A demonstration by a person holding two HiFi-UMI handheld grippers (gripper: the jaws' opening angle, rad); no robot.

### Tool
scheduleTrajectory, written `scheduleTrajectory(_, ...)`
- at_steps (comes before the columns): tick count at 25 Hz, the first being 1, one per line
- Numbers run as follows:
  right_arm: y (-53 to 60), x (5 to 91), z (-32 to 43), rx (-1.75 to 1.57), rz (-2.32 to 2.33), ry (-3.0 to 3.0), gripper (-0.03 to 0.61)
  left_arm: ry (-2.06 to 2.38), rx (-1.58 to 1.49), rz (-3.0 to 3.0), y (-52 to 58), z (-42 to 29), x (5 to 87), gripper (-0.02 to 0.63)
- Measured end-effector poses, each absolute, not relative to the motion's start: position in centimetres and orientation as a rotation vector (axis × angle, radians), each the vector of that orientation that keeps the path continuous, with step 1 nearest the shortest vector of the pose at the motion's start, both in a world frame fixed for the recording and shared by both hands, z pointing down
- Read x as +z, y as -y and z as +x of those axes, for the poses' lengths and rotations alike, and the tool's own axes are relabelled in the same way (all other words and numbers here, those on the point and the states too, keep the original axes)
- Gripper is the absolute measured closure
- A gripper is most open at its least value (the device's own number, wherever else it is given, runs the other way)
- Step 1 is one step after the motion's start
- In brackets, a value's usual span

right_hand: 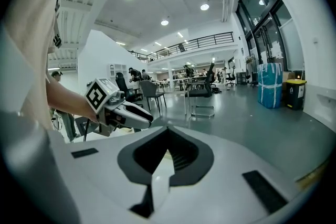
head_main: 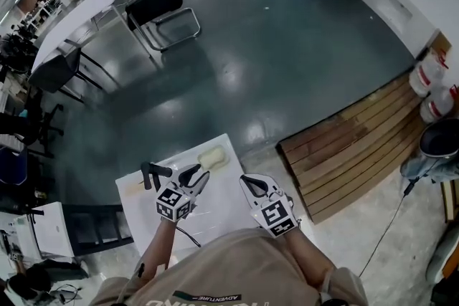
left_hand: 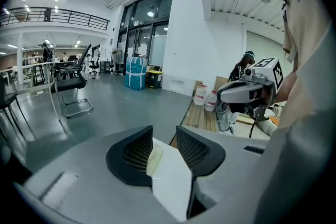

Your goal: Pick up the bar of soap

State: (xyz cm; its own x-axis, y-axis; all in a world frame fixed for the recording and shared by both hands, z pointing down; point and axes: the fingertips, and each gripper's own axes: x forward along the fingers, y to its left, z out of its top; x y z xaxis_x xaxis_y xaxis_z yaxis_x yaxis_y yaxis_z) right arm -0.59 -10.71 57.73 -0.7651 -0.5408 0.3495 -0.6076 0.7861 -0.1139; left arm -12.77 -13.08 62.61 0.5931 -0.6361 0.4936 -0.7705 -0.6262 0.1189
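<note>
1. White table (head_main: 136, 208): low, on a grey floor, directly below us; both grippers hover over it.
2. Left gripper (head_main: 199, 175): over the table's left half, pointing toward the far edge. In the left gripper view (left_hand: 164, 136) we see its jaws standing apart, pressing on nothing.
3. Bar of soap (head_main: 214, 158): pale yellow, lying flat on the table near its far edge, just beyond the left gripper's tips. In the left gripper view it shows in the gap (left_hand: 153, 159), close to the left-hand jaw; we cannot tell whether they touch.
4. Right gripper (head_main: 247, 184): over the table's right side, apart from the soap. In the right gripper view (right_hand: 168, 131) its jaws meet at the tips, with nothing between them.
5. Wooden pallet (head_main: 351, 147): on the floor to the table's right.
</note>
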Motion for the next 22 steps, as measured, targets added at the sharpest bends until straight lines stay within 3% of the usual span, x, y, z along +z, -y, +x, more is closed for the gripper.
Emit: scheduleTrajectory(22,12.8,60.8,0.2,0.409,0.89,2.632,0.581,0.856,1.132,2.421,17.1,-13.3,72.5,0.431)
